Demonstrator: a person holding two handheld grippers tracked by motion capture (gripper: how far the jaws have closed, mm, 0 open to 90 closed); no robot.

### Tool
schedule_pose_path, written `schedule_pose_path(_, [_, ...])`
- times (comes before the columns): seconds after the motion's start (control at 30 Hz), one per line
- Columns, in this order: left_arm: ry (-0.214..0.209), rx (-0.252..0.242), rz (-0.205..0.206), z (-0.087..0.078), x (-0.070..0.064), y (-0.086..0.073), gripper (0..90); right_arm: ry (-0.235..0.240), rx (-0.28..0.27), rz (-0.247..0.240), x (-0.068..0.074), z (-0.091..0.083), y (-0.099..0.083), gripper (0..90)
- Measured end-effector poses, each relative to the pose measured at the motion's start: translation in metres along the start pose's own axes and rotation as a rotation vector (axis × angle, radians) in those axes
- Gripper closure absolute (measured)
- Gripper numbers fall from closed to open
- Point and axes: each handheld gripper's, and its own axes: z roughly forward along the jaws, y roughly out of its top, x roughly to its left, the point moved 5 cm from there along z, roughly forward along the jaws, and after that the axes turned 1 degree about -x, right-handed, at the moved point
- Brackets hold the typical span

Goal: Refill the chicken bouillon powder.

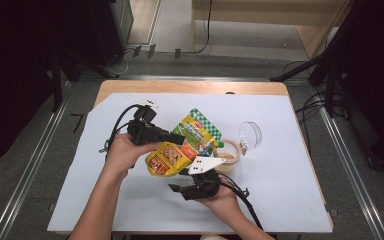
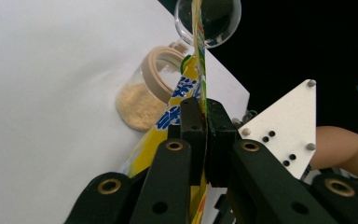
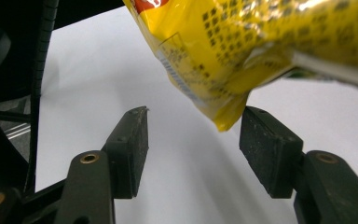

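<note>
A yellow and green pouch (image 1: pixel 187 142) is held up over the white table sheet (image 1: pixel 280 190), slanting from upper right to lower left. My left gripper (image 1: pixel 179 139) is shut on the pouch's edge; in the left gripper view the pouch (image 2: pixel 186 88) runs edge-on out of the closed pads (image 2: pixel 193 140). My right gripper (image 1: pixel 180 186) is below the pouch's lower end. In the right gripper view it (image 3: pixel 193 140) stands open, with the pouch's bottom corner (image 3: pixel 223 119) hanging between the pads, close to the right pad (image 3: pixel 268 154) and apart from the left one.
A glass jar (image 1: pixel 230 156) with a tan rim holds tan granules (image 2: pixel 137 105) just right of the pouch. A clear round lid (image 1: pixel 250 133) stands behind it. A small white strip (image 1: pixel 142 100) lies near the table's far edge.
</note>
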Motion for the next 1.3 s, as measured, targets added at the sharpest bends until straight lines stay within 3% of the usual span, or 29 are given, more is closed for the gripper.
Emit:
schedule_pose_path(0.47, [0.050,-0.116,-0.002,-0.011,0.023,0.008,88.8,0.015,-0.005,0.006,0.004,-0.002,0.000,44.1])
schedule_pose_path(0.67, [0.120,-0.177,0.038,-0.008,0.041,0.011,88.8,0.009,-0.013,0.009,0.003,-0.005,0.000,44.1])
schedule_pose_path(0.83, [0.147,-0.187,0.047,-0.003,0.056,0.007,88.5,0.000,-0.019,0.012,0.000,-0.009,0.000,44.2])
schedule_pose_path(0.93, [0.140,-0.171,0.013,0.000,0.066,0.002,88.6,0.001,-0.023,0.019,-0.001,-0.011,0.000,44.4])
schedule_pose_path(0.97, [0.135,-0.192,0.010,-0.001,0.067,0.001,88.8,-0.003,-0.023,0.019,-0.002,-0.011,0.000,44.5])
schedule_pose_path(1.1, [0.128,-0.201,-0.006,-0.005,0.069,-0.002,88.7,0.000,-0.020,0.023,-0.002,-0.012,0.000,44.7])
schedule_pose_path(1.3, [0.159,-0.198,-0.014,-0.016,0.070,-0.009,88.2,0.004,-0.024,0.021,0.000,-0.012,0.001,45.0])
